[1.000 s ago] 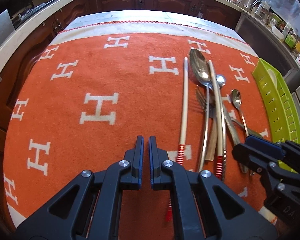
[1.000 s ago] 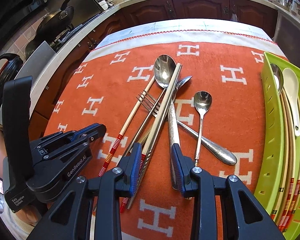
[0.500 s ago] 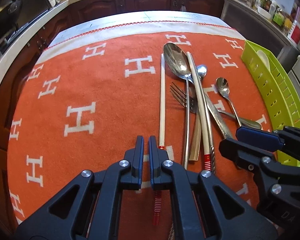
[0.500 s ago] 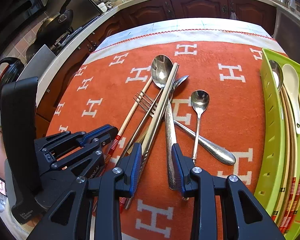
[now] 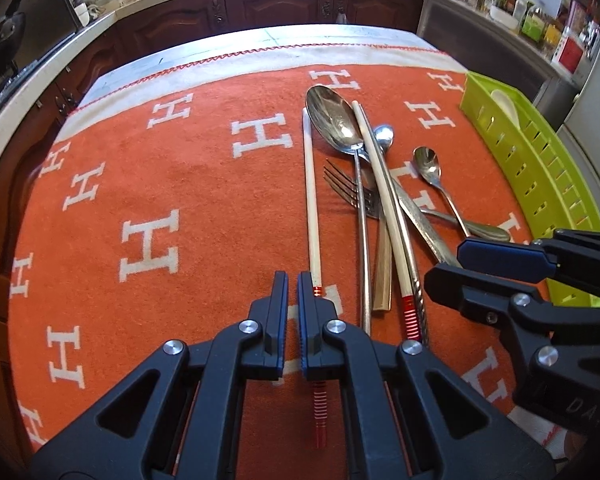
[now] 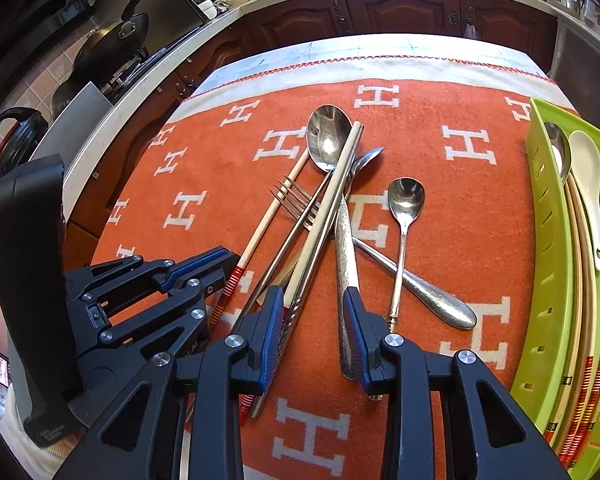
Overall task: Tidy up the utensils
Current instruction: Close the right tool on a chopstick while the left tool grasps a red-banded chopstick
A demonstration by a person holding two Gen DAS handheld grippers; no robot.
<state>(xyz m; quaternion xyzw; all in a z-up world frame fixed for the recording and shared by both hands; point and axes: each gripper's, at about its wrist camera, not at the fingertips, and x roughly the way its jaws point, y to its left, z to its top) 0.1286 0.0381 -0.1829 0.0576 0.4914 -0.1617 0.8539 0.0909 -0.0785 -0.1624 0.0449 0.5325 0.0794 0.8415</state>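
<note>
A pile of utensils lies on the orange cloth (image 5: 148, 184): a big steel spoon (image 5: 332, 120), a fork (image 5: 348, 188), a small spoon (image 5: 428, 164), a patterned-handle utensil (image 6: 346, 248) and two cream chopsticks with red-striped ends. One chopstick (image 5: 312, 204) lies apart at the left; its red end runs under my left gripper (image 5: 293, 280), which is shut and empty just above the cloth. The other chopstick (image 6: 324, 208) crosses the pile. My right gripper (image 6: 312, 300) is open and empty, its jaws on either side of the utensil handles. The left gripper also shows in the right wrist view (image 6: 216, 264).
A lime-green slotted tray (image 6: 548, 248) stands at the cloth's right edge and holds a white ceramic spoon (image 6: 588, 184), a steel spoon and striped chopsticks. Dark wooden cabinets and a counter ring the table. Pans hang at the left.
My left gripper has moved right, toward the pile, and now sits over the lone chopstick's red end. My right gripper has barely moved and stays open.
</note>
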